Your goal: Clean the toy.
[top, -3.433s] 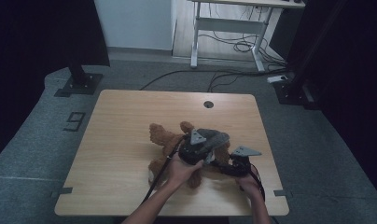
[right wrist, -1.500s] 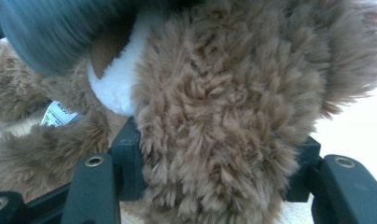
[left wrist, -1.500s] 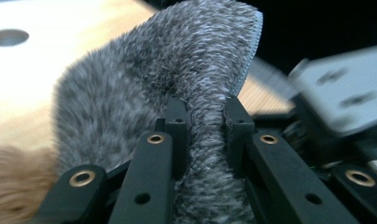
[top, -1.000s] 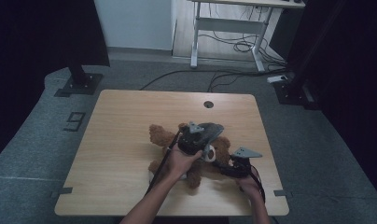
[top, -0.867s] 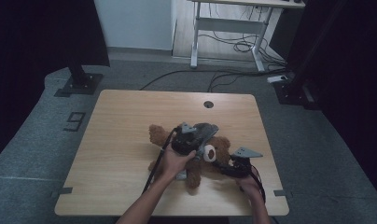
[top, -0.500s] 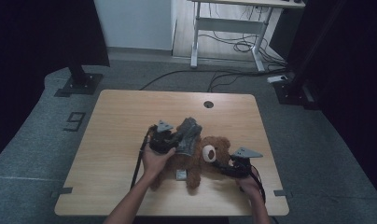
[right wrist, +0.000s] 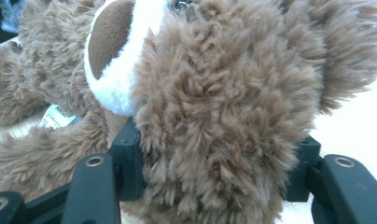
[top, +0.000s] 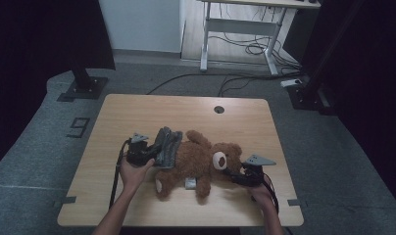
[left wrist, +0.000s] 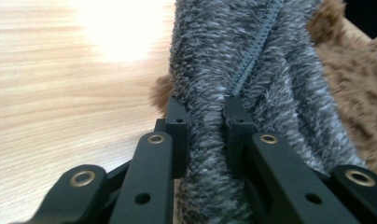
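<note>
- Since the earlier frames my left gripper [top: 146, 152] has swung from over the teddy bear [top: 198, 159] out to its left, pulling the grey garment [top: 167, 147] along — it now lies off the bear's body, bunched beside its legs. I judge the undressing nearly done; the cloth may only touch a leg now.
- High view: the bear lies on its back mid-table [top: 137, 110], head toward my right gripper [top: 235, 175], which sits at the head. A white tag [top: 191, 183] shows under the bear.
- Left gripper view: my jaws are pressed on a fold of the grey garment [left wrist: 210, 154], a seam running up from them — detail the high view cannot give. Brown fur [left wrist: 359, 88] lies just beside.
- Right gripper view: my jaws stand wide but clamp the bear's head [right wrist: 214, 116] between them, muzzle [right wrist: 114, 56] turned away from the ear. That grip is hidden from above.
</note>
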